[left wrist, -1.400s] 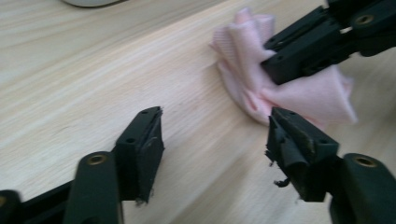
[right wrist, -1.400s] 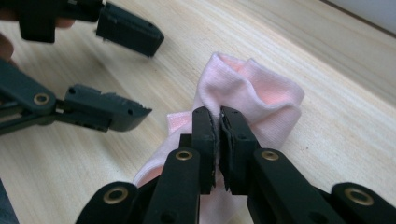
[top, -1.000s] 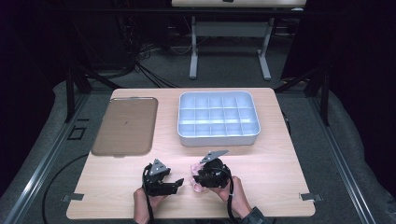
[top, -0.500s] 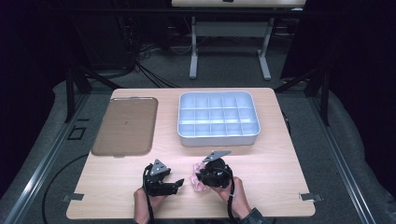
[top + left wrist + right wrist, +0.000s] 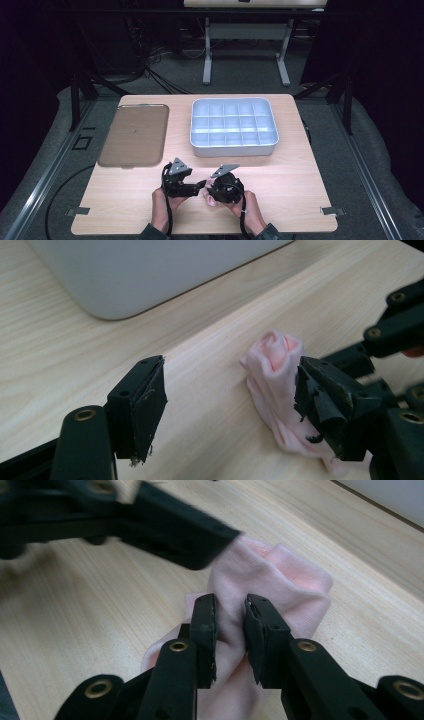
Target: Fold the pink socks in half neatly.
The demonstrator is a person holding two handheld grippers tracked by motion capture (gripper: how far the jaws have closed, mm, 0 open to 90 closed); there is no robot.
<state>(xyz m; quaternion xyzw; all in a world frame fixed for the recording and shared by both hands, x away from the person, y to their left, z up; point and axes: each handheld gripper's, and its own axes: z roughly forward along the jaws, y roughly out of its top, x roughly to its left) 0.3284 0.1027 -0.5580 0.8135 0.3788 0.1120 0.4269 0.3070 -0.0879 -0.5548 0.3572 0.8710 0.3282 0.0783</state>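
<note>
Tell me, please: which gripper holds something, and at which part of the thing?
The right gripper pinches the pink cloth at a bunched fold in its middle. The left gripper is open, holding nothing; the cloth lies beside one jaw.

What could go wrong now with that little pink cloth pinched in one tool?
1. The right tool grips only a fold of the pink cloth, so the soft fabric might slip out when lifted.
2. The left tool stands open close beside the cloth, one jaw against it; closing now could miss the cloth or bump the right tool.
3. The divided tray sits farther back on the table; a loose end could drag or snag on the way.
</note>
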